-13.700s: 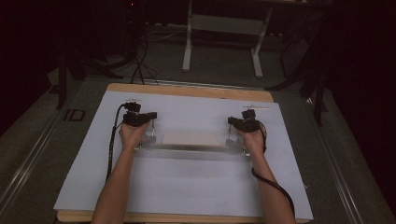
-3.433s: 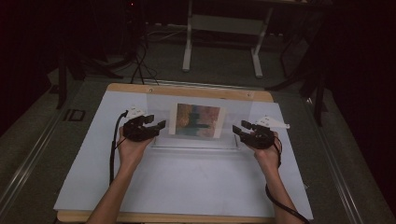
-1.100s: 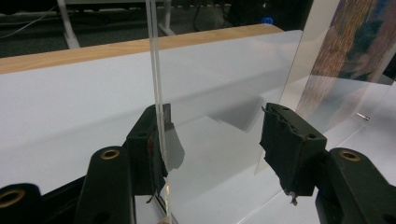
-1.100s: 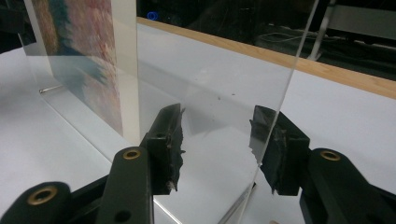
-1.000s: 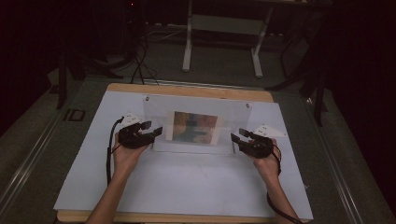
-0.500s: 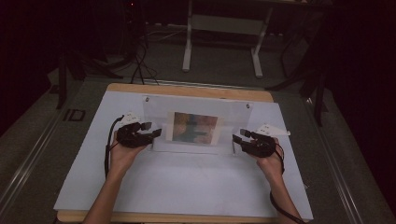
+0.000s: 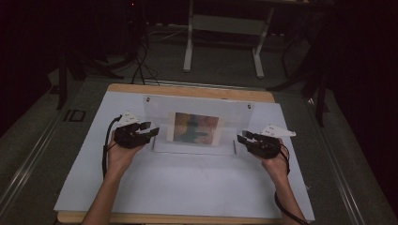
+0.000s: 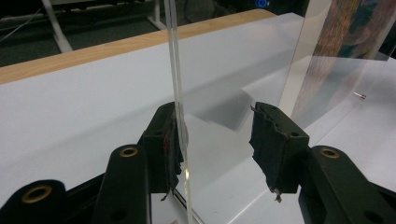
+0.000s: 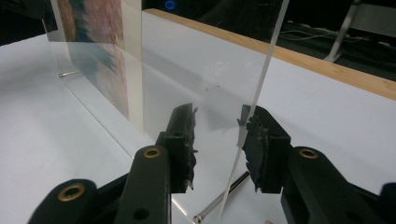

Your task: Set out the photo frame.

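Acrylic frame point(image 7: 197, 124), clear flat two-sheet panel, stands upright mid-table on white matte sheet point(image 7: 187, 183) over wooden board point(image 7: 187, 91), colourful print point(image 7: 196, 128) sandwiched inside. Left gripper point(image 7: 151, 132), black ragged pads: jaws just been closing, sheet edge between them, one pad touching, other apart. Right gripper point(image 7: 243, 138): jaws likewise closing, straddling right edge, gaps visible, not clamped.

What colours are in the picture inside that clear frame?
Blurry reddish-brown, teal and orange on the picture, with a pale border; clearest in the high view.
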`<state>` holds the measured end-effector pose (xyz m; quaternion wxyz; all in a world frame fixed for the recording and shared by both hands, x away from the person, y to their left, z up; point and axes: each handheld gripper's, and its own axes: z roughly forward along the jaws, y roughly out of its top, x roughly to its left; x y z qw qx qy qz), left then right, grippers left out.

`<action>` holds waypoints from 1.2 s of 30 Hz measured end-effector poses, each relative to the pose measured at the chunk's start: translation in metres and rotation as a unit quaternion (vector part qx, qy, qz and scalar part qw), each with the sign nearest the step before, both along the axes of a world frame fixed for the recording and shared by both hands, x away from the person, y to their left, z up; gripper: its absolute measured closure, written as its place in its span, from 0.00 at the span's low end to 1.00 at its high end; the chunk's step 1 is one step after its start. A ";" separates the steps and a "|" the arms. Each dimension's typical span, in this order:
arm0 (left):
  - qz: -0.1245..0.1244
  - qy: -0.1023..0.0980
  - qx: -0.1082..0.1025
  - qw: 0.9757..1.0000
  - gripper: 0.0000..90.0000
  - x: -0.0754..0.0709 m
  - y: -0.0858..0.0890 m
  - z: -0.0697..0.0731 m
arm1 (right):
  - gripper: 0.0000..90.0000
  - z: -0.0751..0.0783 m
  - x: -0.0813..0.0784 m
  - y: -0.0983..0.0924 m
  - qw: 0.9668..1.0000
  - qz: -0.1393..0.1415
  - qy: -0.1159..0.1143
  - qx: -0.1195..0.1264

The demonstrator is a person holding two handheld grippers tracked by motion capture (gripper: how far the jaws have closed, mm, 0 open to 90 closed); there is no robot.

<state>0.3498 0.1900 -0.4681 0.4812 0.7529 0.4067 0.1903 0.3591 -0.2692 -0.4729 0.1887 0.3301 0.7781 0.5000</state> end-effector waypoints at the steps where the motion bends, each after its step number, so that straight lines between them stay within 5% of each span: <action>1: 0.000 -0.001 0.001 1.000 0.58 0.000 0.000 0.000 | 0.72 0.000 0.000 0.000 1.000 0.000 -0.002 -0.002; 11: 0.004 0.007 -0.007 1.000 0.57 0.001 0.001 0.000 | 0.74 0.000 0.000 -0.002 1.000 0.008 0.002 0.000; 19: 0.000 0.010 -0.005 1.000 0.57 0.001 0.004 0.003 | 0.67 0.000 0.004 -0.013 1.000 0.001 0.020 0.000; 28: 0.004 -0.005 -0.024 1.000 0.59 -0.003 0.025 0.014 | 0.67 0.004 0.004 -0.025 1.000 -0.005 0.020 0.006; 36: 0.032 -0.012 -0.043 0.998 0.59 -0.006 0.044 0.019 | 0.67 0.006 0.004 -0.033 1.000 -0.012 0.018 0.011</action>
